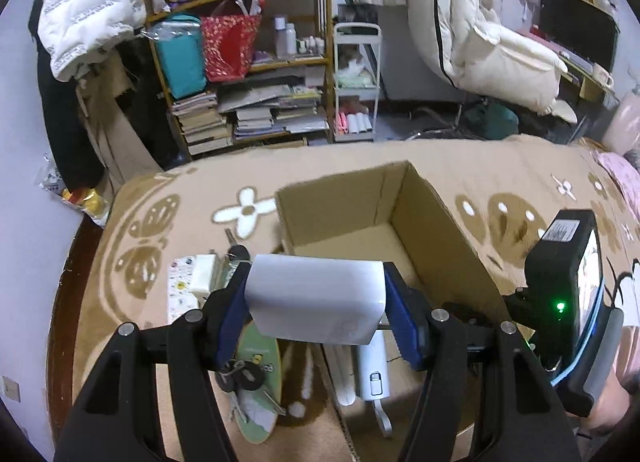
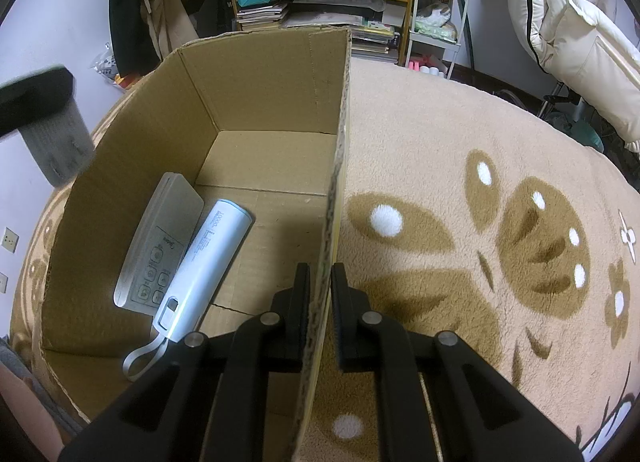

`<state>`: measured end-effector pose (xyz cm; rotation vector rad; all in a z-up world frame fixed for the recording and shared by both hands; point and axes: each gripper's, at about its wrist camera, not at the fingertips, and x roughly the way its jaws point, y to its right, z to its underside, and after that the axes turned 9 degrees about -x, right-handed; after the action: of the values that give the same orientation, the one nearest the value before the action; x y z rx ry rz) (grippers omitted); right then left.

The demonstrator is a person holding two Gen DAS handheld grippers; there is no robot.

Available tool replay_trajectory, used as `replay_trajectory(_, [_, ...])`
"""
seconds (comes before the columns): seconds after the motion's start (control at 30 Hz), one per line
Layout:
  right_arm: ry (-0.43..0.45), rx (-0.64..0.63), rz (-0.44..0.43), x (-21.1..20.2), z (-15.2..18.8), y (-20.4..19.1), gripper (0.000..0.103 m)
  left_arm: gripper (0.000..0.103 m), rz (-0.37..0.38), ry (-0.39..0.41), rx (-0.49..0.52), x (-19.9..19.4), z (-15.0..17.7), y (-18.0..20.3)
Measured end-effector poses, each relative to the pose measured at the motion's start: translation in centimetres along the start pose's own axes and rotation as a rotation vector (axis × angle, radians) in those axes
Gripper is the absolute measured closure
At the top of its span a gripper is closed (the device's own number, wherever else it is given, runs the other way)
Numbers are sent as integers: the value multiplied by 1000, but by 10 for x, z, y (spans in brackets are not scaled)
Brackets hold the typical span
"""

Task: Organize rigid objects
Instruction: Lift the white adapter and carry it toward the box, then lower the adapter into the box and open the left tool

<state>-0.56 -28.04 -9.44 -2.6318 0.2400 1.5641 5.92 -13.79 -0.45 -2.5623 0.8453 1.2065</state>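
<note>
A white rectangular block [image 1: 316, 298] is clamped between the blue pads of the left gripper [image 1: 316, 302], held above the near edge of the cardboard box [image 1: 436, 229]. The box's side wall is pinched by the right gripper [image 2: 320, 302], steadying it; a remote [image 2: 160, 246] and pale-blue cylinder [image 2: 208, 262] already lie inside. Judged mid-placement: the block is next to be carried over the rim, lowered, and released.

- Even indoor light, soft shadows only.
- Heavy fisheye bend, black vignette corners.
- Left-view white block [image 1: 316, 298] overexposed, featureless.
- Mild motion blur throughout.
</note>
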Motion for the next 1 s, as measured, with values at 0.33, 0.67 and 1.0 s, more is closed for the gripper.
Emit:
replay_trajectory(0.33, [0, 1, 0, 0, 0, 0, 92, 42, 34, -23, 57, 11, 8, 21])
replay_trajectory(0.67, [-4, -6, 5, 1, 0, -2, 92, 52, -2, -31, 36, 24, 15, 21])
replay_trajectory(1.0, [-16, 11, -3, 2, 0, 1, 93, 24, -19, -44, -43, 13, 6, -2])
